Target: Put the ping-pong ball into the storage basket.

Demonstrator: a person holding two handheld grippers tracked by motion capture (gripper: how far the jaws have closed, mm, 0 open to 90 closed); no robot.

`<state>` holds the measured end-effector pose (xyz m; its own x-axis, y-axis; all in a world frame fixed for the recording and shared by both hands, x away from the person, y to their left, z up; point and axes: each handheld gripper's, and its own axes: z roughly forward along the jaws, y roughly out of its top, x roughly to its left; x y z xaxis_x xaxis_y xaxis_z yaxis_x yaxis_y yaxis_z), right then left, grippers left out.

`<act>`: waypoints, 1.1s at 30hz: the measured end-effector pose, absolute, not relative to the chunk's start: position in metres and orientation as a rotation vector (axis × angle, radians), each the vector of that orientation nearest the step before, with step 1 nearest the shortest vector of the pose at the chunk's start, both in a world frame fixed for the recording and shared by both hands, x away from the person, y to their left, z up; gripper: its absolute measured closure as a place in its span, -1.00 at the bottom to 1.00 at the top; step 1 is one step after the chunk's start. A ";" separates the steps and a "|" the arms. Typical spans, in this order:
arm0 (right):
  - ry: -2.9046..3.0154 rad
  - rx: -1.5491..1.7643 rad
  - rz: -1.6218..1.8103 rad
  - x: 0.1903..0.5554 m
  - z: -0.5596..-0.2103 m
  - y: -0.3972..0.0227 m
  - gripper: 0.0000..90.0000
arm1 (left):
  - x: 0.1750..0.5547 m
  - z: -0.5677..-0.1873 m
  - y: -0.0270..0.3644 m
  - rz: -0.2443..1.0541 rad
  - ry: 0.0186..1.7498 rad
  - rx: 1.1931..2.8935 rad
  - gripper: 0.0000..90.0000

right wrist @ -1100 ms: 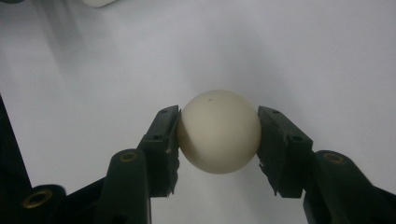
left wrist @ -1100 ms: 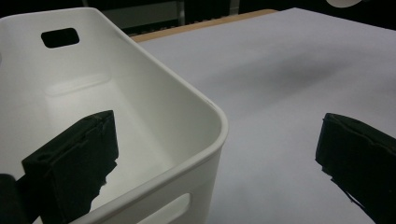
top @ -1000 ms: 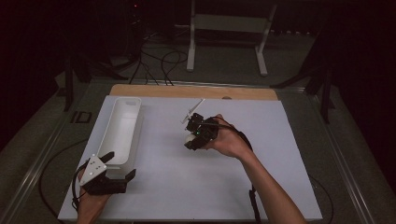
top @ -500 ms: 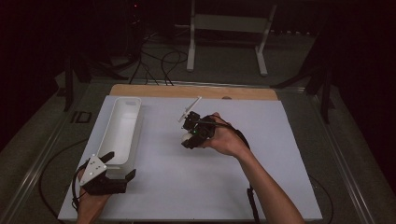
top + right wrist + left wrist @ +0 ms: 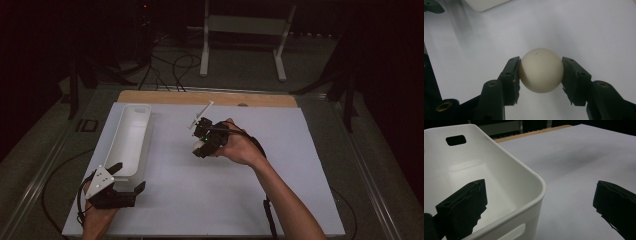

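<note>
A cream-white ball (image 5: 541, 70) sits between the pads of my right gripper (image 5: 541, 67), which is shut on it just above the white mat. In the high view the right gripper (image 5: 201, 146) hangs over the middle of the table with the ball (image 5: 198, 146) at its tip. A long white bin (image 5: 131, 135) lies at the left and holds nothing. My left gripper (image 5: 129, 176) rests at the bin's near end. It is open, with one jaw inside the bin (image 5: 499, 170) and the other outside over the mat, so the left gripper (image 5: 541, 186) straddles the near corner wall.
A white mat (image 5: 280, 190) covers the table, with a wooden strip (image 5: 210, 97) along its far edge. A white stand (image 5: 245, 30) and loose cables (image 5: 170, 65) sit on the floor beyond. A small dark item (image 5: 87, 125) lies left of the bin.
The right gripper with the ball has drifted slightly to the left. The left gripper and the bin have stayed put.
</note>
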<state>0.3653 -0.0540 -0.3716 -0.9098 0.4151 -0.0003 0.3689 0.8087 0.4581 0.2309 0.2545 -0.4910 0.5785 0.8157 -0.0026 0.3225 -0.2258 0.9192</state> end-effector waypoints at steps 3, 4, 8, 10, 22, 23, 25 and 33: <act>2.888 0.628 0.705 0.366 -0.371 -0.053 0.12 | 0.231 -0.491 0.255 0.611 0.932 1.801 -1.00; 2.891 0.628 0.704 0.366 -0.370 -0.053 0.12 | 0.231 -0.491 0.255 0.611 0.932 1.801 -1.00; 2.894 0.632 0.705 0.367 -0.370 -0.051 0.12 | 0.231 -0.491 0.255 0.612 0.932 1.801 -1.00; 2.891 0.622 0.707 0.368 -0.370 -0.051 0.12 | 0.231 -0.491 0.254 0.611 0.931 1.801 -1.00; 2.883 0.628 0.719 0.370 -0.365 -0.046 0.12 | 0.231 -0.491 0.254 0.610 0.930 1.802 -1.00; 2.882 0.631 0.722 0.370 -0.365 -0.045 0.12 | 0.231 -0.491 0.255 0.610 0.930 1.802 -1.00; 2.882 0.627 0.726 0.370 -0.364 -0.044 0.12 | 0.231 -0.491 0.255 0.610 0.930 1.802 -1.00; 2.882 0.631 0.734 0.372 -0.362 -0.041 0.12 | 0.231 -0.491 0.255 0.610 0.930 1.803 -1.00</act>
<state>0.3718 -0.0408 -0.3623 -0.9090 0.4168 0.0038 0.3677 0.7977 0.4779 0.2309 0.2545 -0.4910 0.5809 0.8139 -0.0024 0.3222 -0.2273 0.9190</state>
